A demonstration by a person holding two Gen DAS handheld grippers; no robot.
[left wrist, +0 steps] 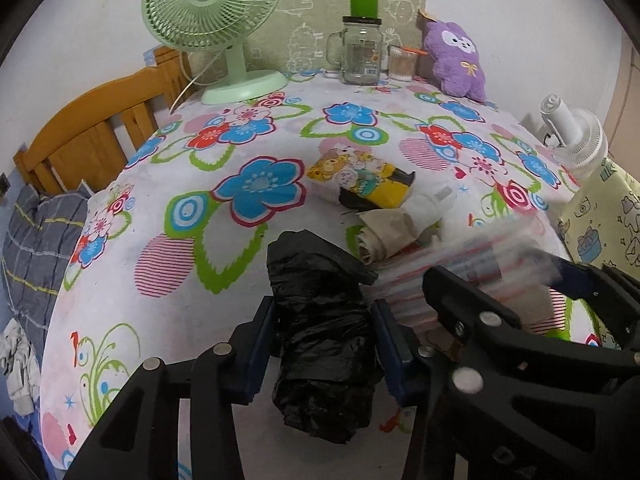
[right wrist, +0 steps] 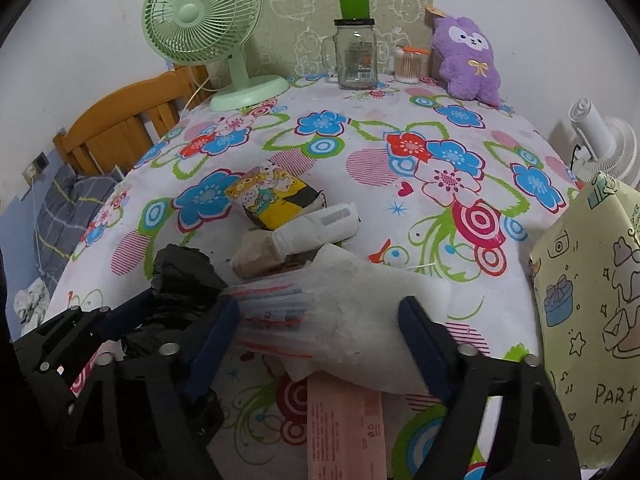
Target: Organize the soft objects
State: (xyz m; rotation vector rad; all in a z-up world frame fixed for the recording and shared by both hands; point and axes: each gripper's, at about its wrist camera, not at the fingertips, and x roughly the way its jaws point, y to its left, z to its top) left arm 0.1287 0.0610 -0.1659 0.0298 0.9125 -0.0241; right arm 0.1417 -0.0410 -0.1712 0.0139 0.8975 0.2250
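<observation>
Grippers: left gripper (left wrist: 324,338) pinches one crumpled black plastic bag roll (left wrist: 320,320); right gripper (right wrist: 320,332) spread around one stack of clear zip bags (right wrist: 320,312).
Place: flowered tablecloth (left wrist: 160,208), near edge, six o'clock.
Advice: lift slowly, squeeze lightly.
Count: two tissue packs, twelve o'clock.

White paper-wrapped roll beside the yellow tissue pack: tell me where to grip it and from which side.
Grip the white roll across its middle, coming from above with the fingers either side of its long axis. It lies flat on the tablecloth, its left end touching the brown paper roll, so the right end is freer.
</observation>
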